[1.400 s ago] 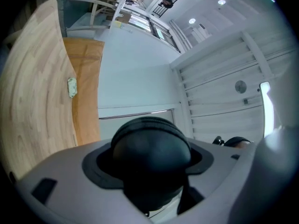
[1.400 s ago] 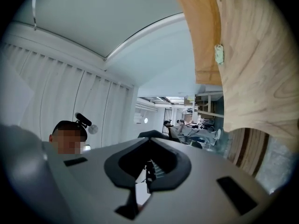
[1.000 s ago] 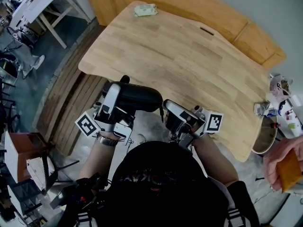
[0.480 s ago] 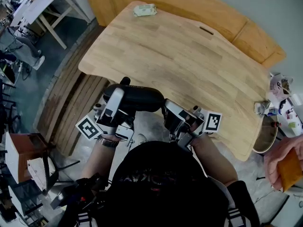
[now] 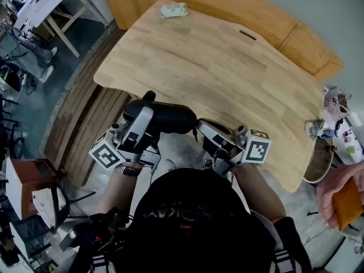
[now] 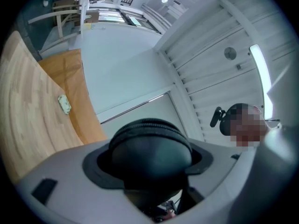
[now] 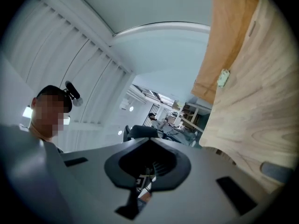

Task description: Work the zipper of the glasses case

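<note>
Looking at a black case (image 5: 165, 117) here: smooth hard shell, long oval, rounded domed ends, with a ribbed zipper (image 6: 149, 124) running round the rim. Hangs at lower centre of the head view, just off the near edge of the table (image 5: 227, 67), not resting on it. Pale wood with long plank grain and a curvy outline, plus a small whitish packet (image 5: 173, 10) way up at the top of the frame.

Clamped in the left gripper (image 5: 149, 111): grey plastic jaws with black pads pressing on both sides of the shell, spread as wide as the case's narrow side. Fills the lower middle of the left gripper view with one domed end.

Over to the right gripper (image 5: 200, 131), just beside the case's right end in the head view. Jaws pinched fully together, with some thin little bit (image 7: 144, 183) poking out between the tips. Too small to say what.
</note>
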Motion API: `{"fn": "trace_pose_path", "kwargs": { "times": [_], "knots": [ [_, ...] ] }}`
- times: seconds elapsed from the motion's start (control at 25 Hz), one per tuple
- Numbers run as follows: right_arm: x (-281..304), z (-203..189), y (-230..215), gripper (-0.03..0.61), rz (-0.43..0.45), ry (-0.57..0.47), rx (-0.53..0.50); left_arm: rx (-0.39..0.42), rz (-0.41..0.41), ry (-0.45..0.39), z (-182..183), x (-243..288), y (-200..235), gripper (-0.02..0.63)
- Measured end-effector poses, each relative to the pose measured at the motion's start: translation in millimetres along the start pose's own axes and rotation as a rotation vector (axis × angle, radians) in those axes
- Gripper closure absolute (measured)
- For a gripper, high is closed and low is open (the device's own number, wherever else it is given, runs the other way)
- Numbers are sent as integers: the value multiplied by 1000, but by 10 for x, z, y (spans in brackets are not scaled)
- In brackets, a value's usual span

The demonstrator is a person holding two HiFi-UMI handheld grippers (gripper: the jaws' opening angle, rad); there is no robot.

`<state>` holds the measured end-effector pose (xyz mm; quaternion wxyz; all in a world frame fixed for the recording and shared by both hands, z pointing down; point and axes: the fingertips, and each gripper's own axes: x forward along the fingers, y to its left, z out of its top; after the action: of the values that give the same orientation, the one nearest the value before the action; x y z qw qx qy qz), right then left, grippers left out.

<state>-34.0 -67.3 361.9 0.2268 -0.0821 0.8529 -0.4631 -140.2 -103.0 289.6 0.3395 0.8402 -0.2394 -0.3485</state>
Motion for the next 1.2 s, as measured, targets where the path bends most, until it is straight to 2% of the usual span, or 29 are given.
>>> {"fn": "trace_pose_path", "kwargs": {
  "times": [0.12, 0.36, 0.68, 0.88, 1.12, 1.2],
  "knots": [
    [-25, -8, -8, 563, -33, 32, -57, 130, 7, 46, -42, 29, -75, 268],
    [-75, -43, -18, 563, -45, 41, -62, 359, 48, 126, -161, 101, -169, 268],
    [2, -155, 13, 563, -51, 86, -97, 561, 124, 215, -315, 144, -126, 268],
    [94, -208, 60, 563, -30, 107, -96, 636, 157, 259, -378, 161, -83, 268],
    [224, -292, 119, 563, -2, 146, -107, 776, 192, 335, -492, 161, -32, 268],
    [261, -302, 147, 563, 12, 155, -108, 799, 201, 356, -523, 163, -2, 268]
  ]
}}
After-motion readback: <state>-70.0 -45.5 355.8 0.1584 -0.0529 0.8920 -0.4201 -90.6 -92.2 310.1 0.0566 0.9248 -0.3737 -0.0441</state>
